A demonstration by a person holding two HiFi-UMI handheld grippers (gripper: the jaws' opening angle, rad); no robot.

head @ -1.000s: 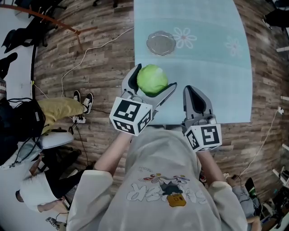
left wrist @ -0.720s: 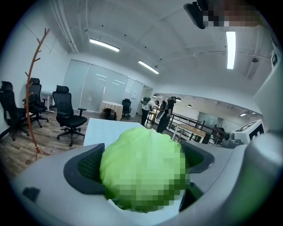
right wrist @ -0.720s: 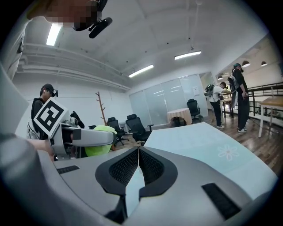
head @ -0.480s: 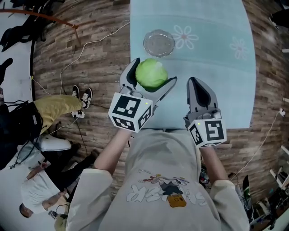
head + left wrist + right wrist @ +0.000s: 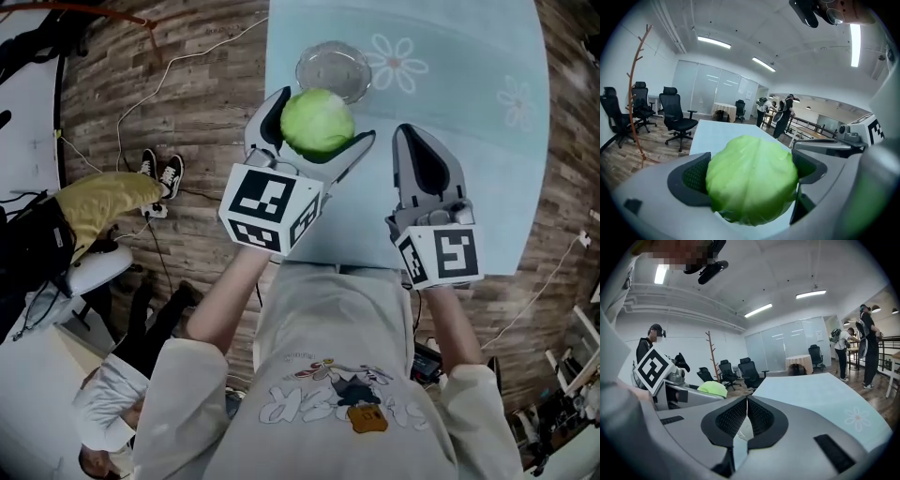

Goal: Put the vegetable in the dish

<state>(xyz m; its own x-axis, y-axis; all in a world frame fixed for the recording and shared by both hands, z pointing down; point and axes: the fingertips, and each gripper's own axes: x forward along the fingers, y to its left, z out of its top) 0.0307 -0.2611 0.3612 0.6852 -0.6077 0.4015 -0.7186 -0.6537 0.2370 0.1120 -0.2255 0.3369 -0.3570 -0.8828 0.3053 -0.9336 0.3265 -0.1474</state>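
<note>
A round green cabbage (image 5: 317,121) is clamped between the jaws of my left gripper (image 5: 314,131), held in the air over the near left part of the pale blue table (image 5: 469,141). In the left gripper view the cabbage (image 5: 751,184) fills the space between both pads. Just beyond it on the table stands a clear glass dish (image 5: 336,67), partly covered by the cabbage. My right gripper (image 5: 427,159) hovers to the right with its jaws shut and nothing between them; the right gripper view shows the pads (image 5: 746,417) pressed together and the cabbage (image 5: 712,389) off to the left.
The table's cloth has flower prints (image 5: 396,64). Wooden floor with cables (image 5: 178,56) lies left of the table. A person sits at the left, shoes (image 5: 159,173) near the table edge. Office chairs (image 5: 677,117) and standing people (image 5: 780,115) are in the far room.
My left gripper has carried the cabbage forward, closer to the glass dish. The right gripper has stayed shut beside it.
</note>
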